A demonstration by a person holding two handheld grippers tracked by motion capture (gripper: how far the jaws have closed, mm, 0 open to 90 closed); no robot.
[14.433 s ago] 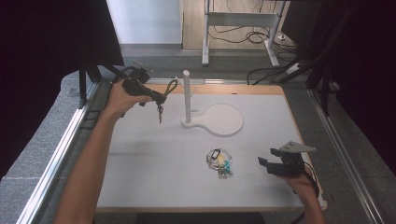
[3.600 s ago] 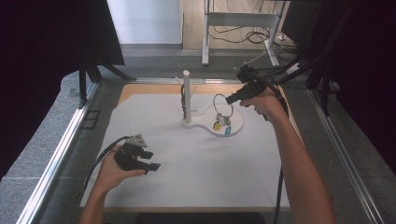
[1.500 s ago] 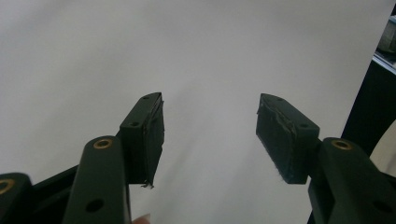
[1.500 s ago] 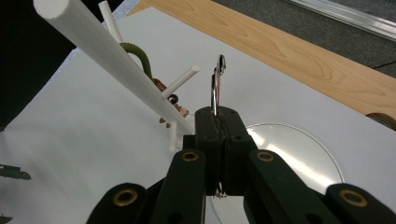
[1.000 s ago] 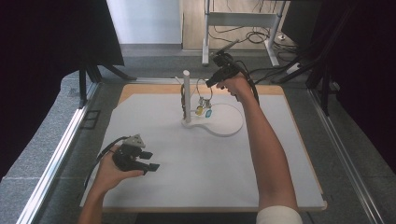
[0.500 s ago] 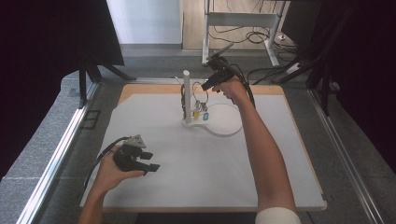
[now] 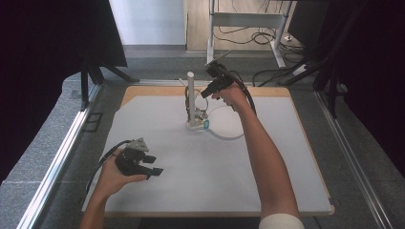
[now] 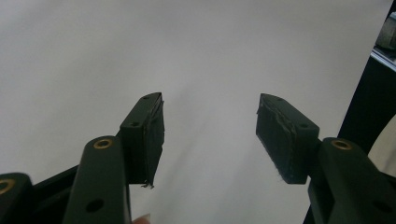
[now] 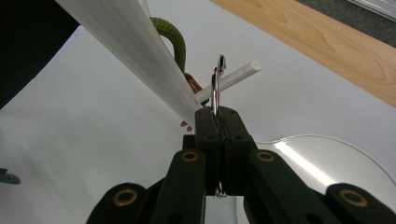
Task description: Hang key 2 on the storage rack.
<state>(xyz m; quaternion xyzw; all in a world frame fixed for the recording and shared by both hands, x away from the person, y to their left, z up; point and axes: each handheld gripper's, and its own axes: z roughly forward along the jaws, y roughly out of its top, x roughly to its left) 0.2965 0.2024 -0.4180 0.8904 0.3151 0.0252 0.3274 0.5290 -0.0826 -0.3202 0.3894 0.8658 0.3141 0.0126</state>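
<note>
- My right claw [image 9: 218, 122] is clamped tight on a metal key ring [image 9: 215, 86], holding it up against the white stand post [image 7: 190, 93] at the far middle of the worktop [image 7: 157, 119].
- In the right gripper view, the ring sits just at a thin white peg [image 9: 233, 77] that sticks out from the post; I cannot tell whether it is threaded on.
- The bunch of keys [image 7: 200, 117] hangs low beside the post, above the stand's white base [image 7: 224, 129].
- A green cord [image 9: 173, 37] is also on the post.
- My left claw [image 8: 210, 133] stands wide with nothing between its jaws, at the near left over bare worktop.
</note>
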